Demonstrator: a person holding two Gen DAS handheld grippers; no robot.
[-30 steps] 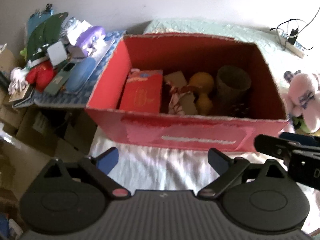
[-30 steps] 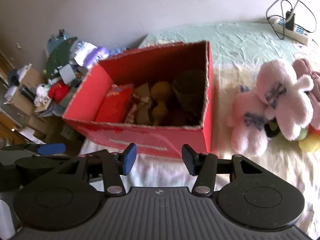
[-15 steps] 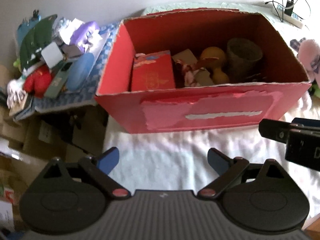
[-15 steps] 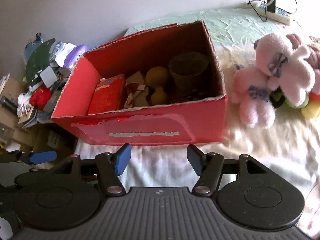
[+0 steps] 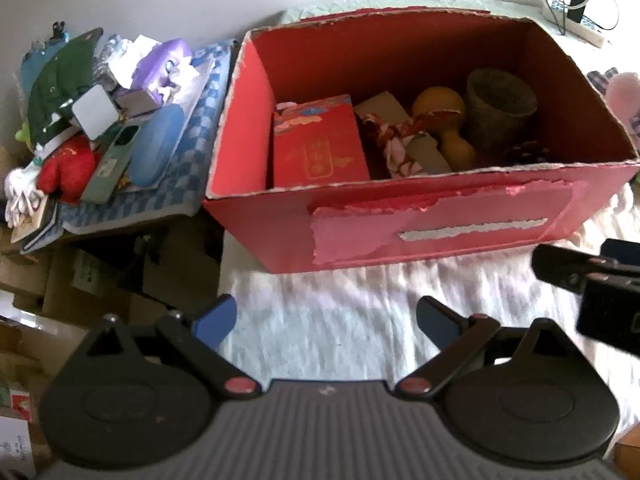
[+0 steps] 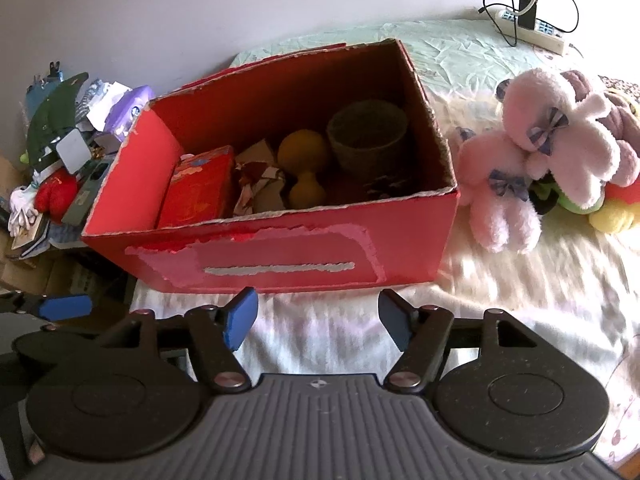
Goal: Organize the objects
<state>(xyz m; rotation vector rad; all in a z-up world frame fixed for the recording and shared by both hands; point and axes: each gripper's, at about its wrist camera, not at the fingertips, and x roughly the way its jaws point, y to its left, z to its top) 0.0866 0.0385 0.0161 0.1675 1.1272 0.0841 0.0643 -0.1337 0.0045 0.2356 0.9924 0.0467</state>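
A red cardboard box [image 5: 440,228] [image 6: 280,256] stands on a bed's white sheet. Inside lie a red packet [image 5: 320,144] [image 6: 198,188], a yellow gourd [image 5: 444,120] [image 6: 302,160], a dark pot [image 5: 500,104] [image 6: 368,136] and torn card pieces. My left gripper [image 5: 326,316] hovers open over the sheet in front of the box, nothing between its fingers. My right gripper [image 6: 318,320] hangs just before the box's front wall, its jaws opening and empty. Pink plush rabbits [image 6: 540,152] lie to the right of the box.
A cluttered pile [image 5: 100,120] of toys, cases and papers sits on a blue checked mat left of the box, with cardboard boxes [image 5: 80,272] below it. A power strip [image 6: 532,28] with cables lies at the far right of the bed. More soft toys [image 6: 612,208] lie beside the rabbits.
Both grippers have drawn back and tilted further down, so the box interior shows more from above. The right gripper's jaws have spread wider. The left jaws kept their width.
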